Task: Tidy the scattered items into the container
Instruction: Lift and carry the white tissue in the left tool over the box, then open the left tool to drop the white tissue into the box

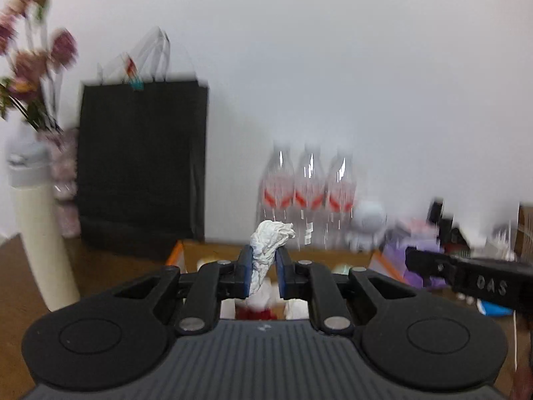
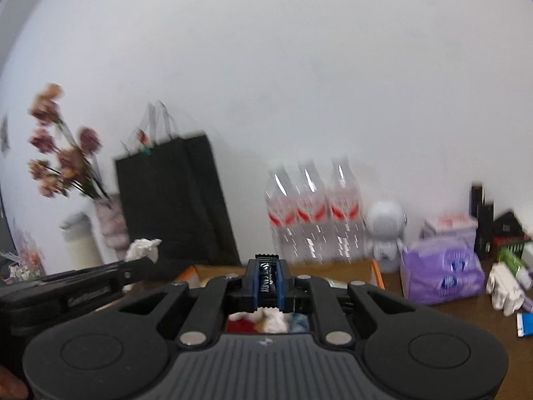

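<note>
Container (image 1: 186,250): the orange-rimmed cardboard box sits on the desk (image 1: 110,266) directly ahead of and below both claws, with red, white and blue items already visible inside it through the gaps under the fingers. Left claw (image 1: 263,268): its blue pads are pinching a crumpled white tissue (image 1: 271,233), whose loose end sticks up past the fingertips. Right claw (image 2: 268,278): it is clamped on a dark candy wrapper (image 2: 266,280) held upright between the pads. To do this step well, bring each claw fully over the box opening before you release, and lower it so the light tissue cannot drift past the rim. Legible writing: the wrapper reads "CANDY"; the right claw's finger, seen from the left wrist view, appears to read "DAS". The labels on the three clear bottles (image 1: 308,186) beyond the box are too blurred to read.
</note>
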Action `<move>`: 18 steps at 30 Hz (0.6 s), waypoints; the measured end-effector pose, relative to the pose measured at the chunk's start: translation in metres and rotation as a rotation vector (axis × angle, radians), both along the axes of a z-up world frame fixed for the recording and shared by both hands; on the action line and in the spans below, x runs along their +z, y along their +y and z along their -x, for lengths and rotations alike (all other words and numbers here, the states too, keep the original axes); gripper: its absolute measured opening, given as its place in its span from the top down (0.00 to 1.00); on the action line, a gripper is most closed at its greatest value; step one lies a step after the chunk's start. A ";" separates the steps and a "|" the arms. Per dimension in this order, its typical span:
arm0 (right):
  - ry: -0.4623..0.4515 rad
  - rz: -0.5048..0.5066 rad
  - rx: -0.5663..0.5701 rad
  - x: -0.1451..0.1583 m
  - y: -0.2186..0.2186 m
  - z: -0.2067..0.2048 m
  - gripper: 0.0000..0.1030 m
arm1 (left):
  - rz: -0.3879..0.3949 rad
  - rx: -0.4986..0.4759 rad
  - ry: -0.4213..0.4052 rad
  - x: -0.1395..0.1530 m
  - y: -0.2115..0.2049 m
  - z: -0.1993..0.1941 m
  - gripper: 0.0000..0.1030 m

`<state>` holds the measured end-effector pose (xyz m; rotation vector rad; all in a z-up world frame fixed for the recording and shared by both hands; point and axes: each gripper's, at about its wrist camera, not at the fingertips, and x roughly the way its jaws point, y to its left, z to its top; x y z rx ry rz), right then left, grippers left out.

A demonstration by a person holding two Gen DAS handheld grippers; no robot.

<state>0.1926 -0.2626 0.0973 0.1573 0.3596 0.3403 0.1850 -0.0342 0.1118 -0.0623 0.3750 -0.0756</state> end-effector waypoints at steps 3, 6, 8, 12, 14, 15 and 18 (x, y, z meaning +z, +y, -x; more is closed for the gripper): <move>0.138 0.079 -0.004 0.002 -0.002 -0.040 0.90 | 0.021 -0.089 0.225 -0.003 0.005 -0.041 0.86; 0.253 0.105 -0.008 0.007 -0.010 -0.075 0.90 | 0.047 -0.151 0.412 -0.007 0.011 -0.072 0.86; 0.351 0.129 0.003 0.008 -0.010 -0.096 0.90 | 0.028 -0.184 0.500 -0.008 0.010 -0.089 0.86; 0.578 0.168 0.039 -0.007 -0.005 -0.137 0.90 | -0.033 -0.151 0.631 -0.019 0.008 -0.116 0.85; 0.670 0.196 0.029 -0.017 -0.001 -0.151 0.88 | -0.064 -0.151 0.706 -0.026 0.005 -0.126 0.74; 0.702 0.218 0.023 -0.021 0.002 -0.156 0.86 | -0.061 -0.164 0.750 -0.029 0.002 -0.129 0.57; 0.772 0.305 0.005 -0.029 0.011 -0.160 0.74 | -0.083 -0.164 0.781 -0.024 -0.002 -0.130 0.41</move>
